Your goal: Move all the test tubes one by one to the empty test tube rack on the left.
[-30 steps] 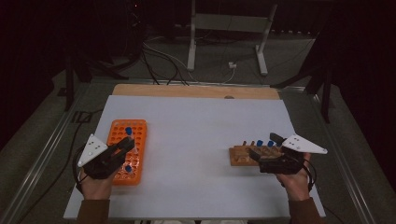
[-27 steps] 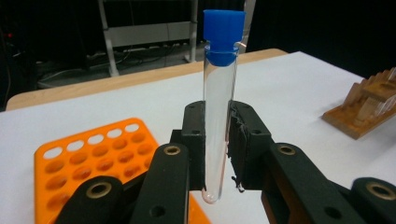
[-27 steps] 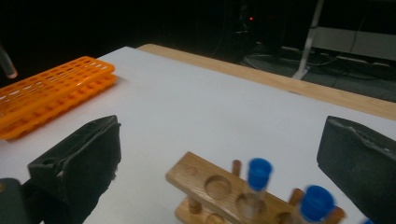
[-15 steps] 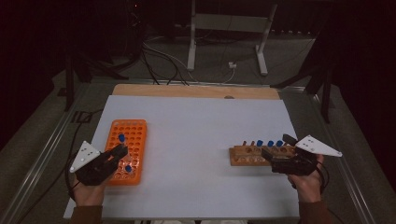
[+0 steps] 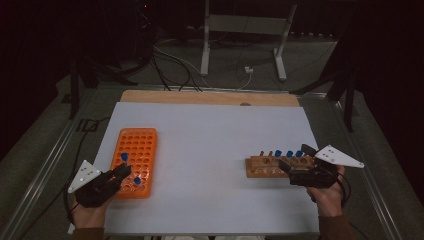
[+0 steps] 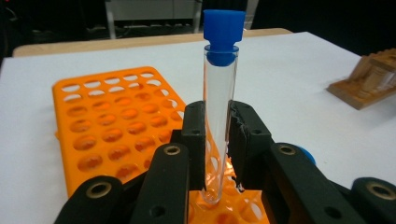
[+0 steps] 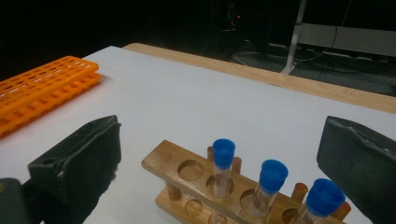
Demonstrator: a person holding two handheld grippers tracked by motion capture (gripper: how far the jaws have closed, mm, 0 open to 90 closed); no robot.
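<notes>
White table sheet (image 5: 210, 150) in a dark room, with a strip of wooden board along its far edge. Left of the wooden rack (image 5: 267, 167): orange tube rack (image 5: 136, 150) near the sheet's left edge; left gripper (image 6: 217, 135) at its near end, jaws clamped on a clear blue-capped test tube (image 6: 219, 93) held upright, base over the orange rack's holes. At the wooden rack's right end: right gripper (image 5: 295, 159), jaws spread wide and empty, flanking three blue-capped tubes (image 7: 271, 179) standing in the rack.
</notes>
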